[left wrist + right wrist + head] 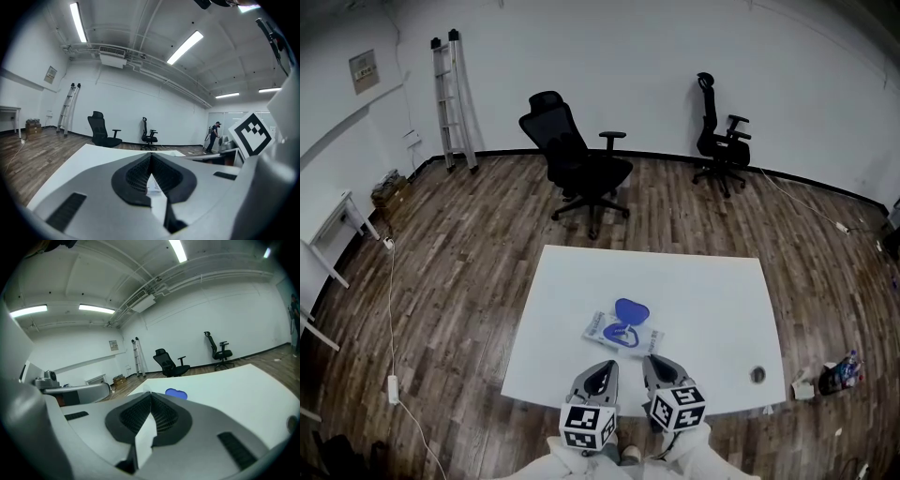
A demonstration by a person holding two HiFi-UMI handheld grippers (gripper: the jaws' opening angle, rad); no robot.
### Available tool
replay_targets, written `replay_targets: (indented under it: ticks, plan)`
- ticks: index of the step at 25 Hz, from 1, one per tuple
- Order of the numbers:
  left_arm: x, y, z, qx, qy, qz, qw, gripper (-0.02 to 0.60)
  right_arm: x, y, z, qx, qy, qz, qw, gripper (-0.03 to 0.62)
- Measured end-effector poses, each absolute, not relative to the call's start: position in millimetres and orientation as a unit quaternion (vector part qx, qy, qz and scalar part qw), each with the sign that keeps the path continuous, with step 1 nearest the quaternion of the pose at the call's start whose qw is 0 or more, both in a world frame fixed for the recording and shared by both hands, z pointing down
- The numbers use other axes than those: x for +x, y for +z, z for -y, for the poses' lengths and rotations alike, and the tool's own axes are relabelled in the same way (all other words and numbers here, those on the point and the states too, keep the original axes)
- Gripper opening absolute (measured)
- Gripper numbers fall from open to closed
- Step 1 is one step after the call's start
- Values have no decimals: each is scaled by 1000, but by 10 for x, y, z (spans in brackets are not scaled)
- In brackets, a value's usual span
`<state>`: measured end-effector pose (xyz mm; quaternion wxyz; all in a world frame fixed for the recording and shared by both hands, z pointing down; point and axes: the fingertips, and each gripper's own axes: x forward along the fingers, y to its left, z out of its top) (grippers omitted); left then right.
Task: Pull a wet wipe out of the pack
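Count: one tabletop [694,291], one wet wipe pack [623,330], two claws, one small dark round item [757,374] near the near right corner. On the floor beyond the far edge are two black office chairs [577,159] [722,141], and one ladder [455,98] leans on the wall.

Pack: lies flat, close to the near edge and about midway along it, just ahead of both claws. Its long axis runs roughly along the near edge, slightly skewed. Its one blue lid [631,310] is flipped open and points toward the far edge. A blue-ringed opening shows behind it. No wipe can be made out standing out of the opening.

Left claw [605,364]: over the near edge, pointing at the pack. Jaws are together at the tips, with nothing held. The pack's print shows through the slit beneath the pads.

Right claw [649,359]: beside the left one, apart from the pack. Jaws are closed, with nothing between them. The right gripper view shows the blue lid just past the tips.
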<state>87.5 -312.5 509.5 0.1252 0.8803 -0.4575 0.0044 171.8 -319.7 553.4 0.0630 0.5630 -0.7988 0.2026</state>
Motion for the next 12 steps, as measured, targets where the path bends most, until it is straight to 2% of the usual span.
replay_targets:
  ticks: [12]
  plan:
    - [868, 5045, 3170, 870, -5, 478, 121, -2, 1733, 5461, 3214, 548, 189, 812, 67, 12]
